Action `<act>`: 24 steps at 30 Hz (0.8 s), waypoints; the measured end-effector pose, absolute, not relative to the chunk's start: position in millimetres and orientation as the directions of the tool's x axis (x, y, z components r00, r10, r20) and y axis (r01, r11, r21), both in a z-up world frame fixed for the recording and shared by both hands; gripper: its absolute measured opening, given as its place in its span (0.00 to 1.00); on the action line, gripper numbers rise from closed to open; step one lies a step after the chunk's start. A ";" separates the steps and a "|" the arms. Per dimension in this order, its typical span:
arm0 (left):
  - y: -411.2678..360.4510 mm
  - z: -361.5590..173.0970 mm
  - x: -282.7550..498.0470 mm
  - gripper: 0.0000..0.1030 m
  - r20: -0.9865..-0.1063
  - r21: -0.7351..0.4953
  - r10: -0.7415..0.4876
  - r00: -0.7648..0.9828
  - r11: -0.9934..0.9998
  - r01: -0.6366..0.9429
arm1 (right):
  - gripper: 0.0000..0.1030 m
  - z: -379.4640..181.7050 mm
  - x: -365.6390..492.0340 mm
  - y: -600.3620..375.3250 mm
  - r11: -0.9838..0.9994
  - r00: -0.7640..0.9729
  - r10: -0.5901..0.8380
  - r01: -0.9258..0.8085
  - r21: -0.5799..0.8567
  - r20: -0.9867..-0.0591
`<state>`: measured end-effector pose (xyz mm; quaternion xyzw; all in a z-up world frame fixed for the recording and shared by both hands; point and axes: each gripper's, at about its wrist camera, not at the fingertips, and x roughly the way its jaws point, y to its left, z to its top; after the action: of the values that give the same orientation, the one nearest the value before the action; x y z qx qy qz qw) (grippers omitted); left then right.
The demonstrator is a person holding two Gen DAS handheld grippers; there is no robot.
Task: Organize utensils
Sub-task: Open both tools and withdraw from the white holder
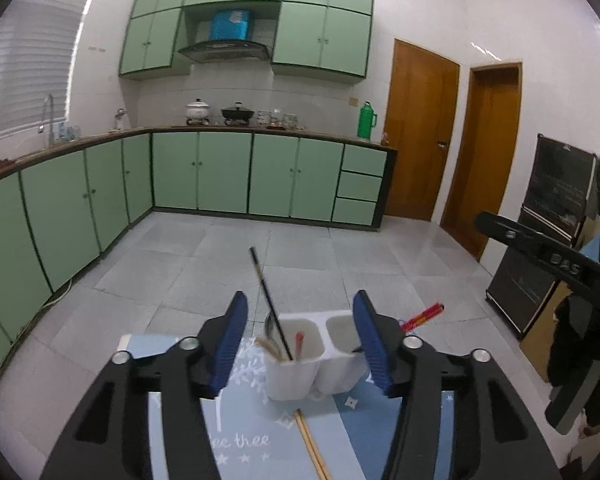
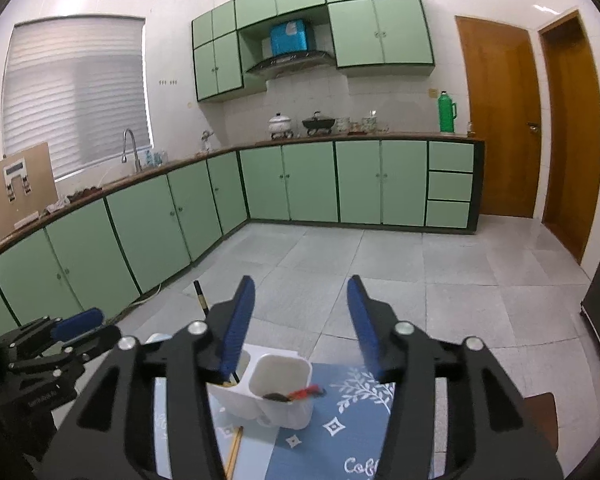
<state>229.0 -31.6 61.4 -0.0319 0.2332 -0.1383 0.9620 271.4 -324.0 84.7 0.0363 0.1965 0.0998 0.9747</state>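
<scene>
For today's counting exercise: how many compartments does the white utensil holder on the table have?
2. The left compartment holds a long black chopstick and other utensils; the right compartment sits beside it, its contents partly hidden by the left gripper.

Each tool was built of matte black plastic arms with angular cut-out openings. The left tool [image 1: 300,342] and the right tool [image 2: 300,328] each carried two fingers [image 1: 229,344] faced with ribbed blue pads [image 2: 236,326]. Round silver screws [image 1: 189,343] marked the pivots, two to a side.
</scene>
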 end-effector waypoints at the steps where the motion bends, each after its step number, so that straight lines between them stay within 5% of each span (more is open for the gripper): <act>1: -26.4 56.9 221.5 0.56 -0.441 -0.134 -0.277 0.853 0.961 0.243 | 0.57 81.8 260.7 -328.6 0.978 0.906 0.203 -0.172 0.114 -0.371; 8: -5.1 5.2 175.7 0.75 -0.491 -0.127 -0.214 0.844 0.977 0.174 | 0.88 39.9 200.7 -336.4 0.983 0.909 0.178 -0.149 0.105 -0.378; 24: 12.2 -137.5 122.9 0.81 -0.670 -0.075 -0.122 0.732 0.992 0.097 | 0.93 -130.9 119.1 -275.5 0.983 0.740 0.179 -0.107 0.150 -0.648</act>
<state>122.9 12.2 -137.5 -0.0176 0.3612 -0.0589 0.9305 119.1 -275.5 -130.9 0.0515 0.3520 0.0769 0.9314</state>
